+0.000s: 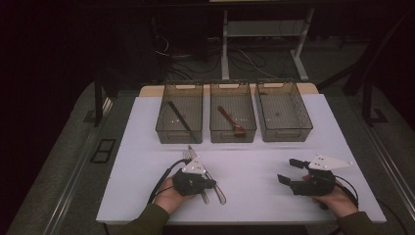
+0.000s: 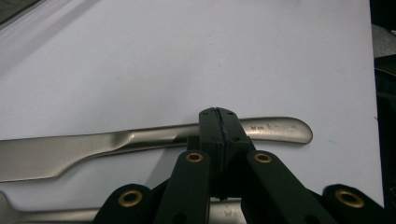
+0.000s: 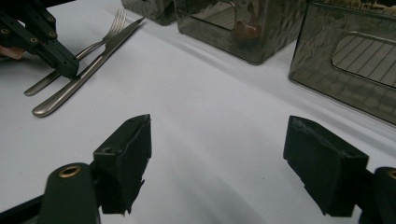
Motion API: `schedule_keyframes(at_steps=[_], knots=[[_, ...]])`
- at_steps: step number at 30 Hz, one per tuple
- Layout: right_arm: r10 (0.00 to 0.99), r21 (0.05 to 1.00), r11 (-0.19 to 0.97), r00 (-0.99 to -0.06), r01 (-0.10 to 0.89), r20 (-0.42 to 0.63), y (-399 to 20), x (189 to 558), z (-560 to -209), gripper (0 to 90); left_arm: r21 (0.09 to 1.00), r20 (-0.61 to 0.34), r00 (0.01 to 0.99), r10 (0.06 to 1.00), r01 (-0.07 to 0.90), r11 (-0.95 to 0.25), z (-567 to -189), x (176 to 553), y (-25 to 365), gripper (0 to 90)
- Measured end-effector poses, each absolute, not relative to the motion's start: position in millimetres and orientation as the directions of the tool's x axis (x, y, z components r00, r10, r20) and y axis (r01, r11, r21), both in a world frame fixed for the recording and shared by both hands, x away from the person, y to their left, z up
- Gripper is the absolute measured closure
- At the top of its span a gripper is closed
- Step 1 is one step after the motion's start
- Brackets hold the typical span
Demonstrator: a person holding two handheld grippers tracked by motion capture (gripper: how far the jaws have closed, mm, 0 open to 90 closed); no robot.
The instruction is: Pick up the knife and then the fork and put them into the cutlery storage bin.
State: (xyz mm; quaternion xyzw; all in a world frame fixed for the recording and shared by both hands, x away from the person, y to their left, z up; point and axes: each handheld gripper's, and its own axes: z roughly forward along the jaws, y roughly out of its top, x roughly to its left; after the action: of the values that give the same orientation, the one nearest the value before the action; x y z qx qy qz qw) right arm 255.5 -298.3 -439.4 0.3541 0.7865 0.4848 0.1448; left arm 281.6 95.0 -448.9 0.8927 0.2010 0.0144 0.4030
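From above, my room is dim: the upper left and right of the frame fall to near black, and only the white table [image 1: 254,196] catches light. The high view is soft and grainy. My gripper views are brighter; the knife [image 2: 140,140] glints, sharp near my jaws, with soft shadows beneath.
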Motion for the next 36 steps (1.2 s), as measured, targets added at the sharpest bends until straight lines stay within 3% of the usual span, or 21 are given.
schedule_keyframes(at_steps=[36], knots=[[0.705, 0.865, 0.273, -0.699, 0.422, 0.118, -300.3, 255.5, -439.5, 22.4, 0.733, -0.101, 0.930, 0.353, 0.310, -0.606, -442.2, 293.9, 56.2, 88.6]])
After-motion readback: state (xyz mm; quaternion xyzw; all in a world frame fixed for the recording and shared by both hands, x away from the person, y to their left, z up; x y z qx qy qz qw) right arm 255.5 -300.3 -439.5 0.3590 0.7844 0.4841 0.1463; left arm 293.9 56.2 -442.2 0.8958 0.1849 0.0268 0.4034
